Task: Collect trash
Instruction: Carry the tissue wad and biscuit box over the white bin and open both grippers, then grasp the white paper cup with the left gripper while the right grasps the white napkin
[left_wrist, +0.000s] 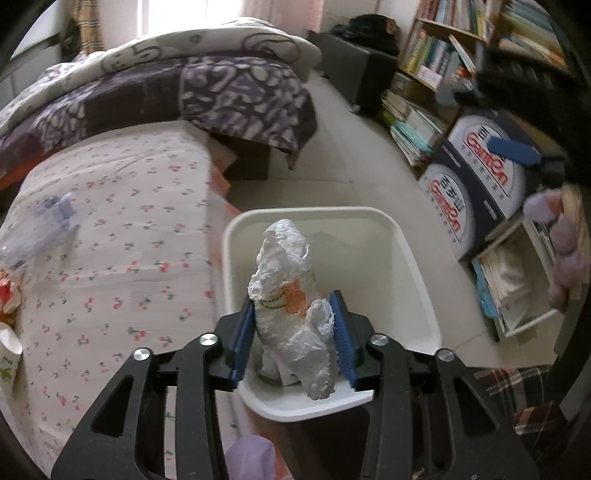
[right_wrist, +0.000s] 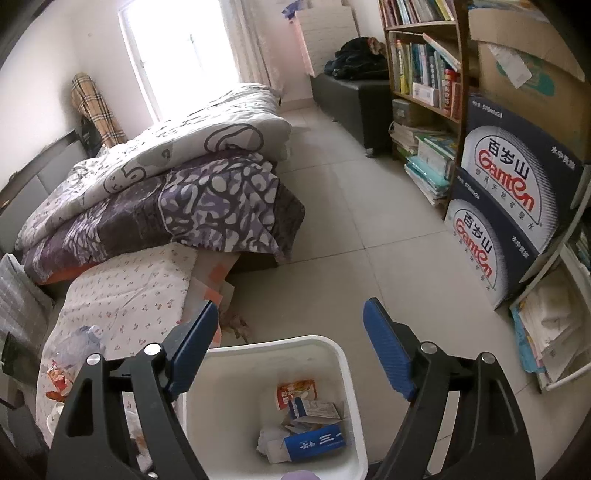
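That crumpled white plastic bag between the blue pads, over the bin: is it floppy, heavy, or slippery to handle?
The crumpled plastic bag looks thin and wrinkled, so probably floppy and very light. Its glossy film may slip from the left gripper. Over the white bin, it would likely flutter down rather than drop straight.

The left gripper (left_wrist: 293, 332) hangs tilted down over the white bin (left_wrist: 413, 266), blue pads either side of a crumpled white bag (left_wrist: 291, 310). The right gripper (right_wrist: 290, 347), jaws spread wide and empty, hovers above the same bin.
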